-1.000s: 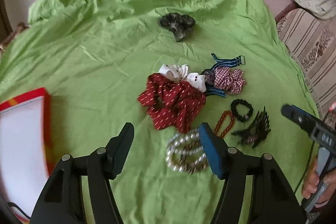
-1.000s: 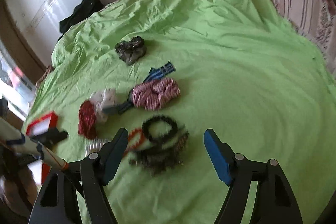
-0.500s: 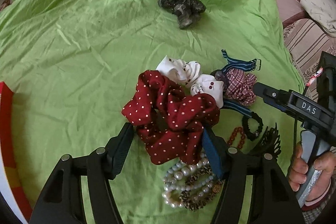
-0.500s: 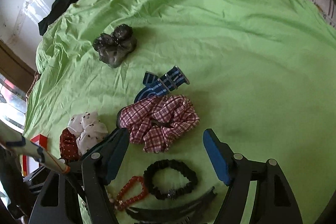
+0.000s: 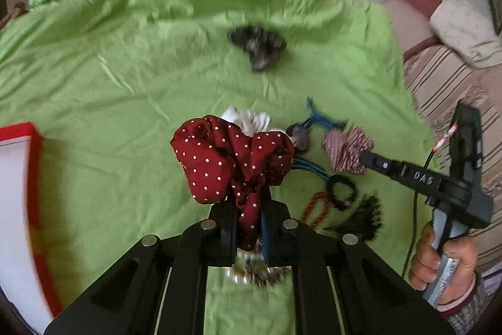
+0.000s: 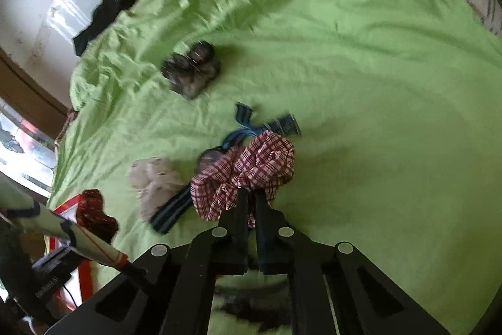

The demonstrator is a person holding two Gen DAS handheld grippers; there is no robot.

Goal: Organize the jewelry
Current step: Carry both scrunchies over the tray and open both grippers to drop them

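- A white printed scrunchie [image 5: 248, 119], a blue striped strap [image 6: 251, 127], a dark grey scrunchie [image 5: 257, 44] and a black beaded bracelet [image 5: 340, 190] lie nearby.
- The left tool [image 5: 249, 217] is clamped on the dark red polka-dot fabric scrunchie [image 5: 232, 159], lifted.
- The right tool [image 6: 249, 204] pinches the red-and-white checked scrunchie [image 6: 251, 171].
- A crumpled lime-green bedsheet [image 6: 376, 83] covers the bed.

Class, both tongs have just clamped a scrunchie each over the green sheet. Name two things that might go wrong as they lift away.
1. The left tongs pinch only a fold of the red polka-dot fabric scrunchie; most of it bulges free, so it may slip out.
2. The right tongs grip the red-and-white checked fabric scrunchie right beside the blue striped strap, which looks partly tucked under it and may snag and be dragged along.
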